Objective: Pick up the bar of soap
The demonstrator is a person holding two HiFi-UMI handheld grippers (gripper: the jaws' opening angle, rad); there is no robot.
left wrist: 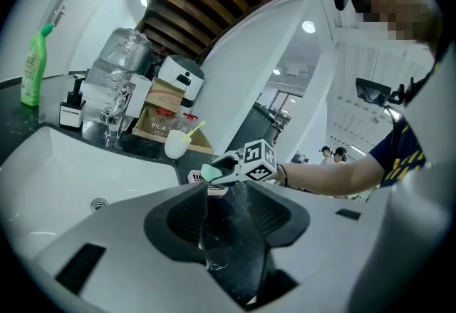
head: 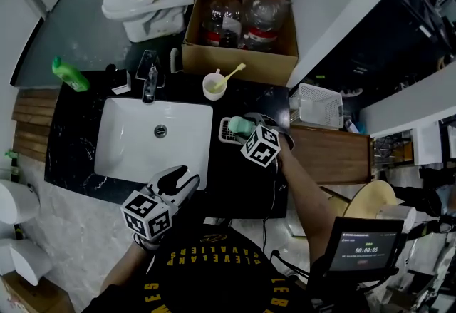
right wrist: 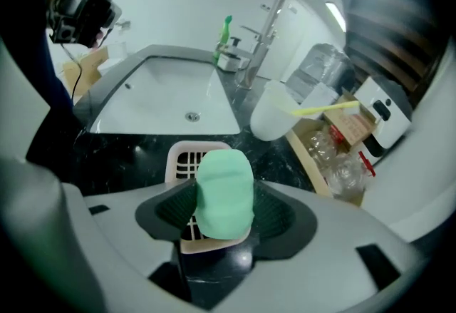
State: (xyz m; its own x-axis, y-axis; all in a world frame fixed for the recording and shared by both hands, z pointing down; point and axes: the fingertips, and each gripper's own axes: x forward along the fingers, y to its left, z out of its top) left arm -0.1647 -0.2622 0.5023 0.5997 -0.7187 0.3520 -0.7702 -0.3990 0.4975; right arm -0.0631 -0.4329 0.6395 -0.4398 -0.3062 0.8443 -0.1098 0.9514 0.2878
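The pale green bar of soap [right wrist: 224, 194] sits between the ribbed pads of my right gripper [right wrist: 224, 213], which is shut on it. It hangs just above the white slotted soap dish [right wrist: 187, 159] on the black counter. In the head view the soap [head: 242, 124] shows at the right gripper [head: 246, 127] over the dish [head: 226, 133], right of the sink. The left gripper view shows the soap [left wrist: 211, 173] lifted off the dish. My left gripper [head: 184, 180] hovers at the sink's front edge, open and empty [left wrist: 229, 215].
A white sink [head: 121, 140] with a faucet [head: 150, 76] fills the counter's left. A white cup with a toothbrush [head: 215, 85] stands behind the dish. A green bottle [head: 70, 74] lies at the far left. A cardboard box [head: 239, 55] and a toilet [head: 142, 1] are beyond.
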